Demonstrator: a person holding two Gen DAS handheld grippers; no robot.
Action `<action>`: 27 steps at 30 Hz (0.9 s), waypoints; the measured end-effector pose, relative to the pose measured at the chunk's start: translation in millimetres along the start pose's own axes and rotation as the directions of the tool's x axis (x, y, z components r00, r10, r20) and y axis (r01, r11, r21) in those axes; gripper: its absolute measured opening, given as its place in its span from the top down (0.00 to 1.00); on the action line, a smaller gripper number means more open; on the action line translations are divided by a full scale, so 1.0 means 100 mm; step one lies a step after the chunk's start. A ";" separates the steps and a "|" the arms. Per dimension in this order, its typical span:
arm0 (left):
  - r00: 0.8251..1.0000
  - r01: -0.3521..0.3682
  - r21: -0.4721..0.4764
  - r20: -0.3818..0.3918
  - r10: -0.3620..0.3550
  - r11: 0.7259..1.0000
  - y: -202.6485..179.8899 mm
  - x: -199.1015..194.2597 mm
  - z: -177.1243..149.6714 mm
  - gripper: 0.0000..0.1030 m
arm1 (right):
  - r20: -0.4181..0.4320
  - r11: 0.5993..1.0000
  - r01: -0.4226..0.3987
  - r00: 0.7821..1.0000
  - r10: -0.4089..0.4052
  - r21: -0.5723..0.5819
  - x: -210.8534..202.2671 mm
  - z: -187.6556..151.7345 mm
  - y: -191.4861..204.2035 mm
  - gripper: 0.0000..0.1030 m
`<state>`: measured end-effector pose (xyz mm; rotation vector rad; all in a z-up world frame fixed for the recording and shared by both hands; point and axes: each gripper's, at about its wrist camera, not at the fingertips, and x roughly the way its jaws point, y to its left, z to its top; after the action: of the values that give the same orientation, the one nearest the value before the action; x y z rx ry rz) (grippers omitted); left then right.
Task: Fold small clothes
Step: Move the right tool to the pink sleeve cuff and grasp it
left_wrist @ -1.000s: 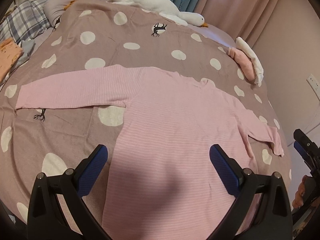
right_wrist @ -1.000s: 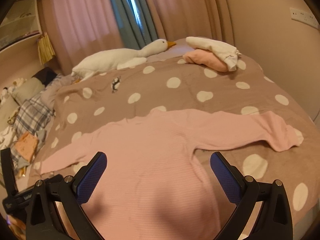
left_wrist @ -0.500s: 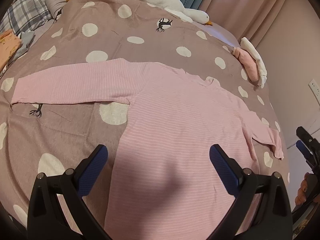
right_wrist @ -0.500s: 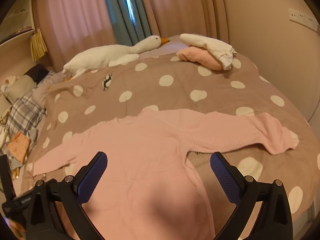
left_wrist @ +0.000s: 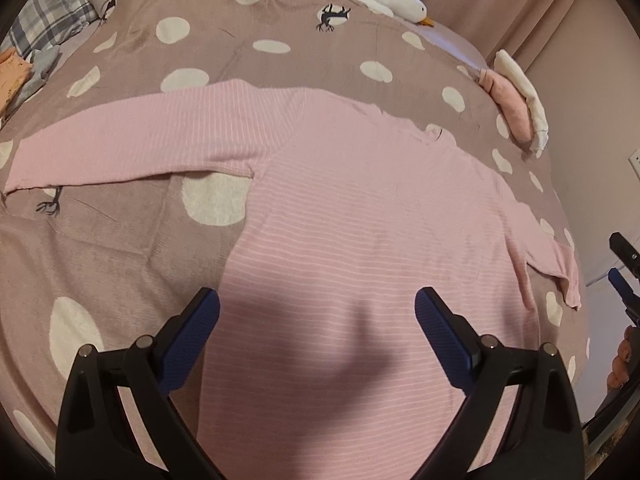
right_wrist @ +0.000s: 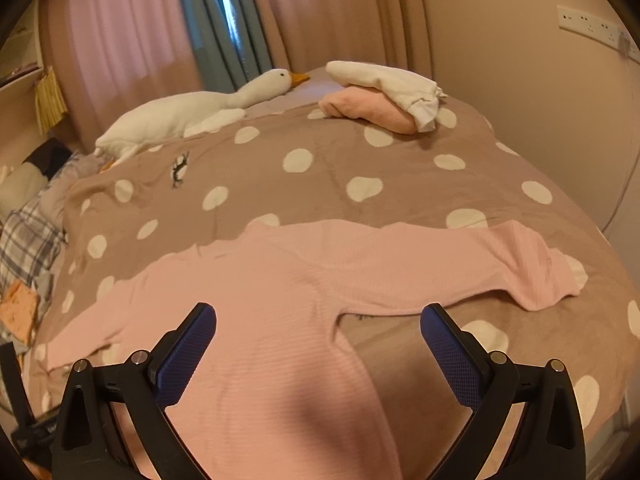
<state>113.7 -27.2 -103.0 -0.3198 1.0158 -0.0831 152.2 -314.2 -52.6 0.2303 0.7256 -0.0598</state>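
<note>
— Where's the pink top point(left_wrist: 360, 216)?
— Flat on the spotted blanket point(left_wrist: 120, 248), ahead of and beneath both tools.
— Jaws?
— Left gripper point(left_wrist: 318, 312) and right gripper point(right_wrist: 318, 326) spread wide, gripping nothing; contact probably none.

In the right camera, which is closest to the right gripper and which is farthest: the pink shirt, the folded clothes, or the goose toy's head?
From the right gripper, nearest first:
1. Pink shirt: spread flat on the bed, right under the open fingers.
2. Folded clothes: pink and white pile, far side of the bed, to the right.
3. Goose toy's head: by the curtains, only a little farther than the pile.
</note>
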 end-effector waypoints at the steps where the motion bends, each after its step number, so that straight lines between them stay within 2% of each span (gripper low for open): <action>1: 1.000 -0.002 0.001 -0.006 0.002 1.000 -0.01 0.03 -0.01 0.06 | 0.000 1.000 0.005 1.000 -0.005 0.005 0.01 0.01 -0.03 0.01; 11: 0.997 -0.025 -0.010 -0.076 0.024 1.000 -0.02 0.28 -0.05 0.08 | -0.023 0.995 0.046 0.999 -0.044 0.090 0.08 -0.04 -0.41 0.01; 16: 0.994 -0.008 -0.024 -0.107 0.006 1.000 -0.05 0.35 -0.08 0.08 | -0.030 0.989 0.079 0.997 -0.076 0.125 0.13 -0.07 -0.60 0.07; 24: 0.992 -0.036 -0.003 -0.124 0.035 0.999 -0.08 0.45 -0.14 0.08 | -0.079 0.971 0.144 0.988 -0.131 0.190 0.26 -0.12 -1.01 0.41; 27: 0.991 -0.048 0.006 -0.127 0.049 0.999 -0.09 0.49 -0.16 0.08 | -0.084 0.950 0.169 0.985 -0.152 0.263 0.24 -0.12 -1.29 0.43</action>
<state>126.7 -49.7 -147.9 -0.2893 1.1486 -0.0618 145.2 -436.2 -101.4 0.4348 0.7979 -0.3096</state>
